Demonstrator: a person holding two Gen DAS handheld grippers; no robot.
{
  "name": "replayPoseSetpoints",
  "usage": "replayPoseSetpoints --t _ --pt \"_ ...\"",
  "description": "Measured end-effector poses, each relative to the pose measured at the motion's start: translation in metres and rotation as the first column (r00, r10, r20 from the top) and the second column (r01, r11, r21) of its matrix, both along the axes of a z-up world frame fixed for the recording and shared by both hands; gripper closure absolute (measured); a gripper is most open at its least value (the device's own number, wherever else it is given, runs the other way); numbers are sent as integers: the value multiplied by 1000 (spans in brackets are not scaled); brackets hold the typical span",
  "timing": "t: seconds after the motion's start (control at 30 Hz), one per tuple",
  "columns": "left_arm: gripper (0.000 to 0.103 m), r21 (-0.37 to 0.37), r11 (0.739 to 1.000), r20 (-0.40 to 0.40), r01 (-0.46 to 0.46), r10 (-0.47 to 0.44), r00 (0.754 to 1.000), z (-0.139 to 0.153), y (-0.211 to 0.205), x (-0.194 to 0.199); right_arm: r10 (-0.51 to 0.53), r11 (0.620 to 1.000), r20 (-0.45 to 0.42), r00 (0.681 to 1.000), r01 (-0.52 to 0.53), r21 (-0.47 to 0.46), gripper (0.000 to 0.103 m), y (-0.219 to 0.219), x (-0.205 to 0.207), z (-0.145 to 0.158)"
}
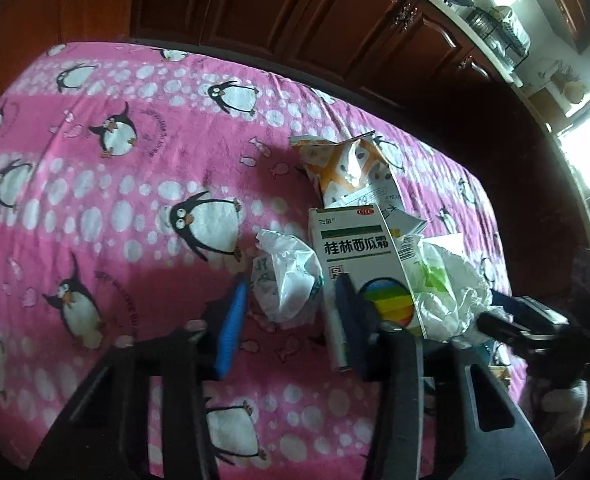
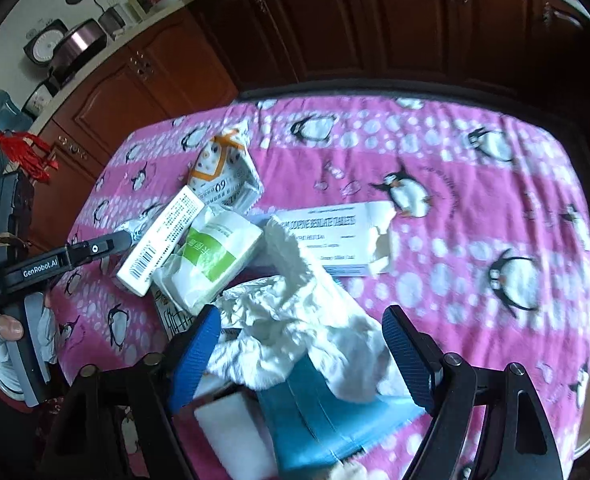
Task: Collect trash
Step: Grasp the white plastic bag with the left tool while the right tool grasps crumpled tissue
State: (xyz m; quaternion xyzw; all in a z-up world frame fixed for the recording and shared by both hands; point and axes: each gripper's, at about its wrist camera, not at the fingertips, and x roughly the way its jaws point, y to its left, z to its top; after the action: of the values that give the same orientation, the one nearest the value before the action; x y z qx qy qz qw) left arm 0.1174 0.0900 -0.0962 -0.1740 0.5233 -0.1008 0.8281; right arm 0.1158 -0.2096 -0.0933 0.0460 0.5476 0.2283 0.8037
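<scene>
Right tool (image 2: 299, 354) astride crumpled tissue (image 2: 295, 320)

The left tongs (image 1: 291, 312) reach down over a counter (image 1: 95, 184) covered in pink penguin cloth, their jaws apart around a crumpled white wrapper (image 1: 285, 276); whether the pads press it is unclear. Beside it lies a white medicine box (image 1: 359, 248), with an orange-patterned packet (image 1: 347, 164) toward the far edge and crumpled white paper (image 1: 451, 292) toward the right edge.
</scene>
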Motion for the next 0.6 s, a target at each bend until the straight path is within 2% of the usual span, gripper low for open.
replayPoseSetpoints --t 0.03,0.07,0.17,0.3,0.43,0.6 --pt "80 -1 1000 -5 10 -10 1000 -1 -1 1 5 1000 -5 1000 -5 5 50 1 1 -2" --pt "86 4 1000 -7 17 -17 1000 -1 -3 0 7 1000 -11 1000 -7 12 59 2 1 -3" --pt "91 15 999 4 30 -31 1000 2 -2 -4 -1 999 26 1000 0 34 77 -2 -4 5" --pt "93 25 1000 34 0 0 999 15 9 -12 -18 997 90 996 11 74 80 -16 -13 26" --pt "94 30 999 88 -15 13 996 40 18 -23 -36 992 141 989 18 122 80 -32 -25 49" --pt "94 41 999 151 15 -21 988 69 8 -34 -64 987 176 982 36 158 80 -52 -42 67"
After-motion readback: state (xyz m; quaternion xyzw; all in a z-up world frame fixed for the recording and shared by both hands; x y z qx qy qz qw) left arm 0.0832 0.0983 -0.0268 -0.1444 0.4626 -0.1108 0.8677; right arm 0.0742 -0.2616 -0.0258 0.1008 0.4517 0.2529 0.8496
